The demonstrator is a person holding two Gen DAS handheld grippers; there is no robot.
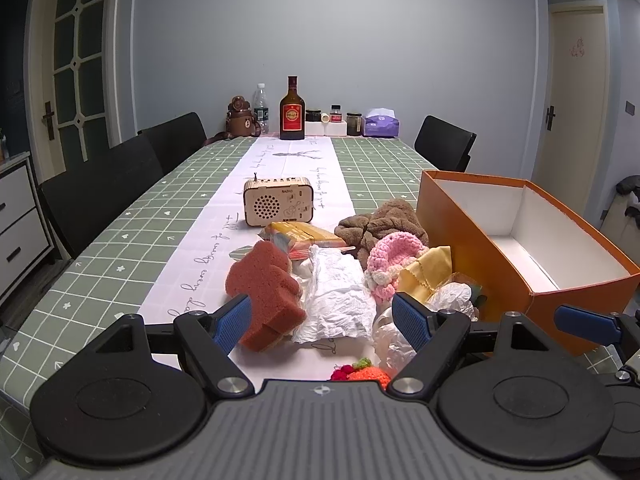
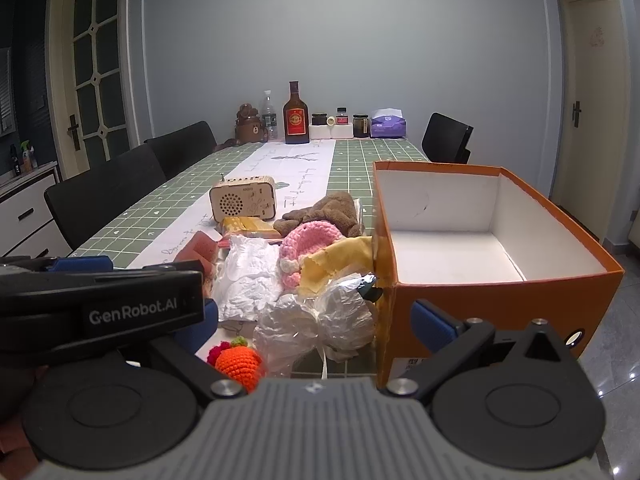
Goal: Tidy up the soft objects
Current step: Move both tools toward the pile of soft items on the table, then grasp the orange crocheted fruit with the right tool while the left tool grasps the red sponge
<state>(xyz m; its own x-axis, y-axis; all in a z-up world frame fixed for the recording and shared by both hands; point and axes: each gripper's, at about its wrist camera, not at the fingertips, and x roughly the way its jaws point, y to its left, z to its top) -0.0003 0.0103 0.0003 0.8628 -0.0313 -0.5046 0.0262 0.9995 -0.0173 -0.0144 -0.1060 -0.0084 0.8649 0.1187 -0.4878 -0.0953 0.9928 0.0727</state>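
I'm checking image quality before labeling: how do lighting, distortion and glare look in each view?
Left wrist view: dim, bluish room light; strong fisheye bowing of the door frames; the soft pile is sharp, with the white crumpled paper brightest. Right wrist view: the same bowing; the clear plastic wrap shows glare, the floor at right carries small reflections, and the left tool blocks the lower left.

A heap of soft items, a brown sponge [image 1: 264,294], white crumpled cloth [image 1: 338,298] and pink knitted piece [image 1: 394,258], is seen at nine o'clock of an open, upright orange box [image 1: 560,300].
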